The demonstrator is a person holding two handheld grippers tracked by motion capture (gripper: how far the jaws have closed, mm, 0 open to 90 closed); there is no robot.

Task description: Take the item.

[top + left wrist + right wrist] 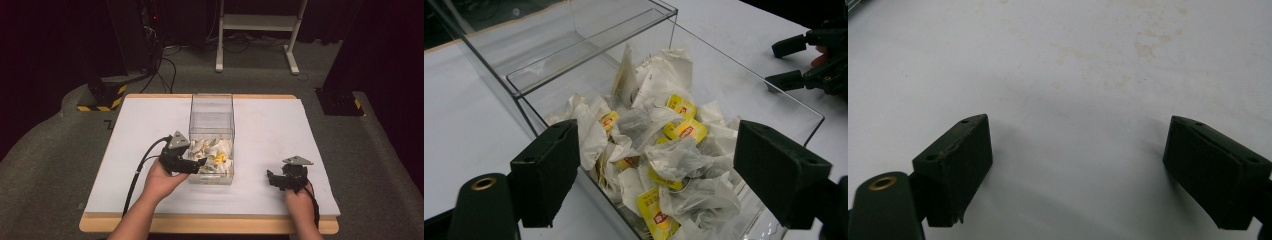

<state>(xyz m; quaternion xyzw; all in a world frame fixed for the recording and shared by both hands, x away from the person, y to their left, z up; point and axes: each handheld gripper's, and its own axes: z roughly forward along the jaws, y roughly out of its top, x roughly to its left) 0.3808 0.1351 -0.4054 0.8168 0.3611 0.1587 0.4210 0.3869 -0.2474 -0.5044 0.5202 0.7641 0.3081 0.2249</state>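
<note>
Left gripper (656,170): jaws spread wide, nothing held; positioned at the near left corner of the clear acrylic box (211,111), jaws pointing over its rim; directly ahead of the jaws, inside the box's near end, lies a heap of tea bags (664,150), white paper with yellow tags; the box's far end holds none. Right gripper (1075,170): jaws wide apart, nothing held; low over the white table cover (1058,75), well to the right of the box.
</note>
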